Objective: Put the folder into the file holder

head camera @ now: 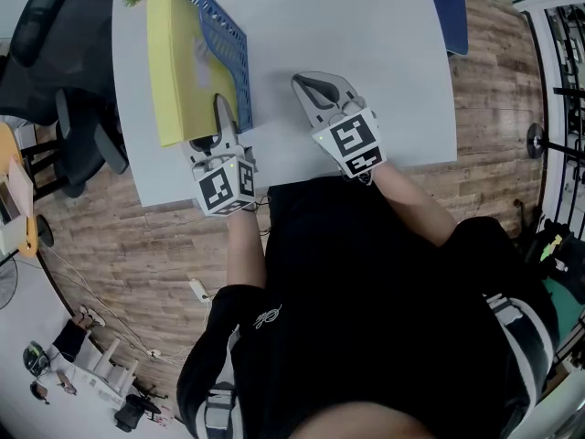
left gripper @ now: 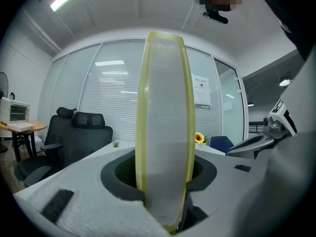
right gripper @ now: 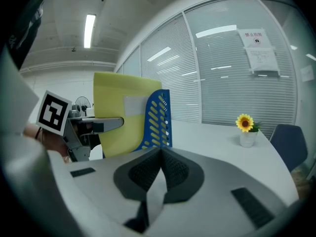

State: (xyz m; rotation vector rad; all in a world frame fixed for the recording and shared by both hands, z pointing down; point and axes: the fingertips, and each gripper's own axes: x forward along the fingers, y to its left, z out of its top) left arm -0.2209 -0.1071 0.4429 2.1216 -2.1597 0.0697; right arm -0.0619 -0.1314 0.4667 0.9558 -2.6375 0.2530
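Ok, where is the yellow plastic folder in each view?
Head view: upper left, yellow plastic folder beside blue slotted file holder.
Left gripper view: centre, edge-on, upright.
Right gripper view: left of centre, behind the holder's wall.
Shared landmark: the holder, in head and right gripper views.

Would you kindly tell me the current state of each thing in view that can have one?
folder: upright, gripped at its near edge, standing against the file holder's wall.
file holder: upright on the table.
left gripper: shut on the folder.
right gripper: shut, empty, over the table.
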